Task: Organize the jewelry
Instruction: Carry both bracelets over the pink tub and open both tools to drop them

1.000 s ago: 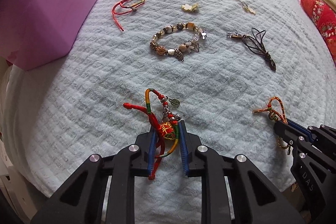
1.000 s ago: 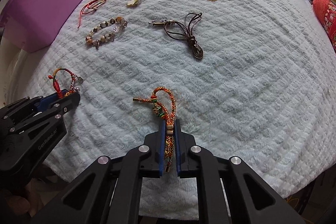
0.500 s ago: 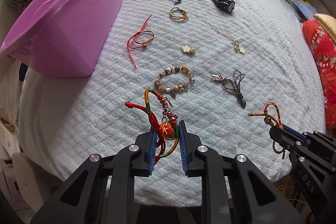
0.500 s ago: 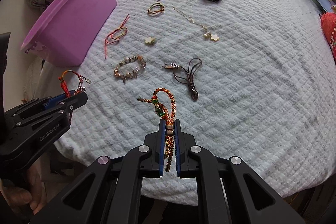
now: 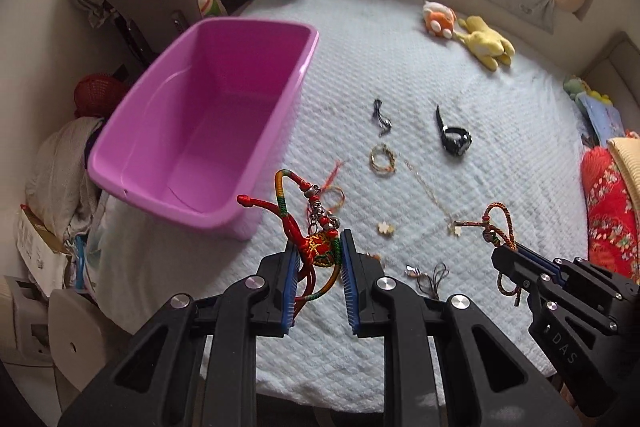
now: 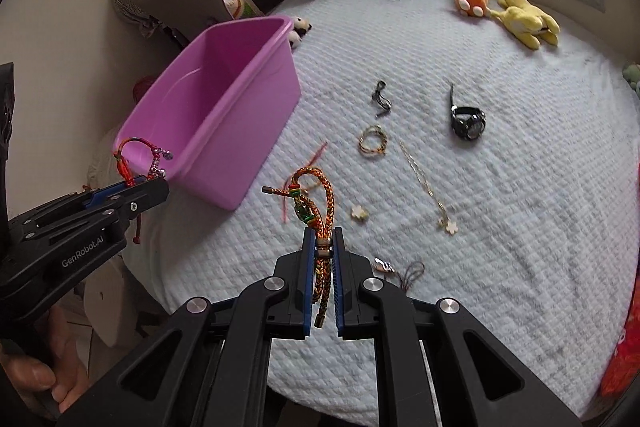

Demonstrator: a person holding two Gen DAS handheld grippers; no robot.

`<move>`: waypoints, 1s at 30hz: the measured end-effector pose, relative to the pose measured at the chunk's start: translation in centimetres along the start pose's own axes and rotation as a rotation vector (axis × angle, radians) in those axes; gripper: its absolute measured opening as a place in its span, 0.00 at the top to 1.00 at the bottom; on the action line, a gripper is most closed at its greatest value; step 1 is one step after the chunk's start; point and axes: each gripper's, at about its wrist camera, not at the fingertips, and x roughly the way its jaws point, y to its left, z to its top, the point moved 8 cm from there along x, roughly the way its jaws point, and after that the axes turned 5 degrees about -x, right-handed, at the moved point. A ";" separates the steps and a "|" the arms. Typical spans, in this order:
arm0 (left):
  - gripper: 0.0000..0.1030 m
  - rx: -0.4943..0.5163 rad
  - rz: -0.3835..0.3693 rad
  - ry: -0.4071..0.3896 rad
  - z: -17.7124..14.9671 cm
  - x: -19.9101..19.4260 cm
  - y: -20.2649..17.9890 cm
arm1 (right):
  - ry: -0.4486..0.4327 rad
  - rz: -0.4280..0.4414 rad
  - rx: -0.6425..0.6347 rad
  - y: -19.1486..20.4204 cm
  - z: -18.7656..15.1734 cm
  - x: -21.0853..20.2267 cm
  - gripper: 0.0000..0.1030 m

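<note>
Left gripper clamps a red cord bracelet; right gripper clamps an orange braided one. Both hang limp and light, held mid-cord. Purple bin sits ahead-left.

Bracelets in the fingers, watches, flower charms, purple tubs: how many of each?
Held bracelets: 2 (red bracelet, orange bracelet)
Watch: 1
Flower charms: 2 (loose flower, chain flower)
Purple tub: 1
Total: 6
</note>
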 end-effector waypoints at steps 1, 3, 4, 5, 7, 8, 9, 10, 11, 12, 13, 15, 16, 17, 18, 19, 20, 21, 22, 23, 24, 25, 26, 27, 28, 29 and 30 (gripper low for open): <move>0.81 -0.004 -0.004 -0.009 1.2 -0.3 0.8 | -0.004 0.004 -0.008 0.8 1.2 0.3 0.92; 0.81 -0.006 -0.007 -0.019 3.6 -0.5 2.5 | -0.009 0.004 -0.019 2.6 3.6 1.0 0.92; 0.81 0.001 -0.005 -0.019 4.8 -0.3 3.5 | -0.010 0.002 -0.013 3.5 4.7 1.4 0.92; 0.81 0.010 0.003 -0.014 5.9 -0.1 4.6 | -0.008 0.005 0.001 4.3 5.8 1.9 0.92; 0.81 0.021 0.002 -0.005 8.3 0.5 6.8 | -0.006 0.015 0.020 6.0 7.9 2.9 0.92; 0.80 0.026 -0.002 -0.004 9.6 0.9 7.9 | -0.002 0.020 0.020 6.9 9.0 3.4 0.92; 0.80 0.031 0.000 -0.003 10.5 1.3 8.9 | 0.004 0.025 0.018 7.8 9.9 4.1 0.92; 0.80 0.036 0.005 0.001 11.4 1.8 10.0 | 0.012 0.026 0.017 8.6 10.8 4.7 0.92; 0.80 0.039 0.009 0.011 12.2 2.5 10.9 | 0.018 0.028 0.020 9.4 11.8 5.5 0.92; 0.80 0.041 0.012 0.026 12.9 3.3 11.8 | 0.027 0.034 0.025 10.2 12.7 6.3 0.92; 0.80 0.039 0.016 0.043 13.4 4.1 12.8 | 0.036 0.037 0.030 10.9 13.4 7.2 0.92; 0.80 0.037 0.018 0.073 14.0 5.4 14.3 | 0.052 0.040 0.034 12.4 14.7 8.9 0.92; 0.80 0.039 0.019 0.086 14.2 6.0 14.9 | 0.061 0.041 0.034 13.1 15.2 9.7 0.92; 0.80 0.044 0.023 0.095 14.4 6.6 15.6 | 0.069 0.042 0.033 13.6 15.7 10.5 0.92; 0.80 0.049 0.025 0.102 14.5 7.1 16.0 | 0.080 0.044 0.032 14.2 16.1 11.3 0.92; 0.80 0.053 0.026 0.111 14.6 7.6 16.5 | 0.088 0.042 0.032 14.7 16.5 12.1 0.92; 0.80 0.054 0.028 0.120 14.7 8.1 17.0 | 0.098 0.040 0.031 15.1 16.9 12.9 0.92; 0.80 0.053 0.028 0.130 14.7 8.6 17.4 | 0.108 0.040 0.032 15.5 17.1 13.6 0.92; 0.80 0.050 0.029 0.143 14.7 9.2 17.9 | 0.117 0.039 0.033 15.8 17.3 14.2 0.92; 0.80 0.047 0.033 0.153 14.7 9.7 18.4 | 0.126 0.037 0.034 16.2 17.4 14.8 0.92; 0.80 0.046 0.038 0.160 14.7 10.0 18.7 | 0.136 0.033 0.034 16.4 17.4 15.3 0.92; 0.80 0.047 0.045 0.166 14.7 10.4 19.1 | 0.148 0.029 0.034 16.6 17.3 15.8 0.92; 0.79 0.050 0.053 0.172 14.6 10.8 19.5 | 0.160 0.024 0.034 16.7 17.3 16.4 0.92; 0.78 0.053 0.057 0.176 14.5 11.1 19.8 | 0.175 0.018 0.035 16.8 17.3 16.9 0.92; 0.78 0.054 0.058 0.178 14.5 11.4 20.1 | 0.194 0.017 0.039 16.8 17.2 17.5 0.92; 0.70 0.054 0.063 0.182 14.4 11.6 20.4 | 0.212 0.014 0.042 16.9 17.2 18.0 0.92; 0.64 0.051 0.064 0.186 14.4 11.8 20.7 | 0.225 0.008 0.046 16.8 17.2 18.3 0.91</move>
